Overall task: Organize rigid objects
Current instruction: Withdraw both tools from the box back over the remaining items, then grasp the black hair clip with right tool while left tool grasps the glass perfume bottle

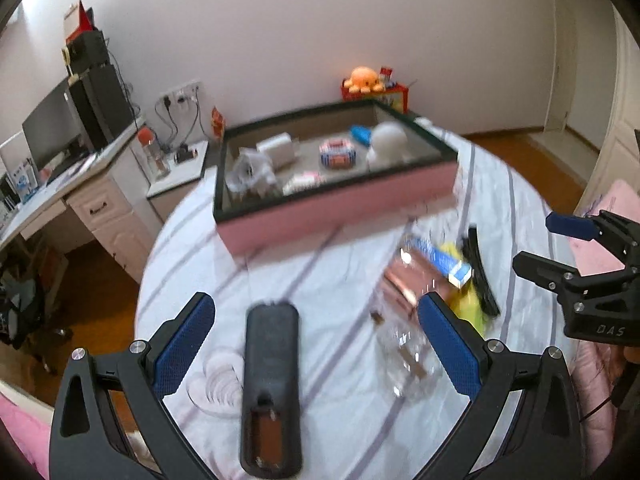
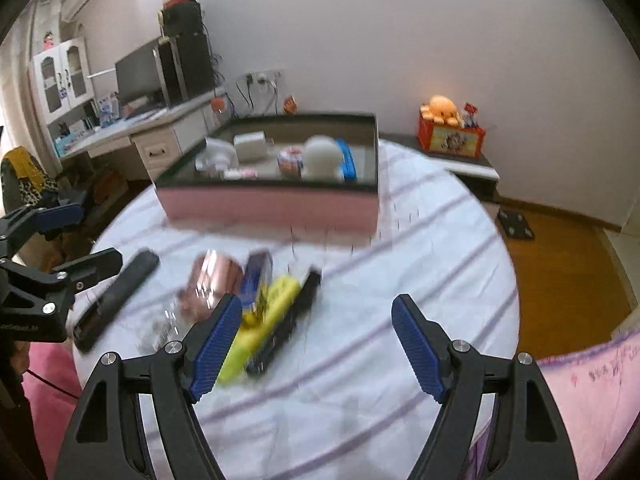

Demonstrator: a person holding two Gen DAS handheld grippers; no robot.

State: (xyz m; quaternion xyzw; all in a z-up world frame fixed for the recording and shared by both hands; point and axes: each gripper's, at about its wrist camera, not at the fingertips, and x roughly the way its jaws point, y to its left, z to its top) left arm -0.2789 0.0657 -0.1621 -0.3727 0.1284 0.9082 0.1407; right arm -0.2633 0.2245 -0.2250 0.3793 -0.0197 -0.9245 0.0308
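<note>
A: What do we have on the left?

B: Our left gripper (image 1: 316,340) hangs with its blue pads spread wide, grasping nothing. Between them, on the striped tablecloth (image 1: 328,412), lies a black remote control (image 1: 272,380), battery bay uncovered.

A: And moving right?

B: A blurred heap sits near the middle of the table: a copper-coloured shiny packet (image 2: 214,280), a blue box (image 2: 256,276), a yellow object (image 2: 268,312) and a black comb-like bar (image 2: 292,320), all touching. Behind it stands the pink-sided tray (image 2: 272,208), holding a white figurine (image 2: 322,158) and small boxes.

A: Our right gripper?

B: The right gripper (image 2: 316,344) is released too, jaws apart above bare cloth, just right of the heap.
</note>
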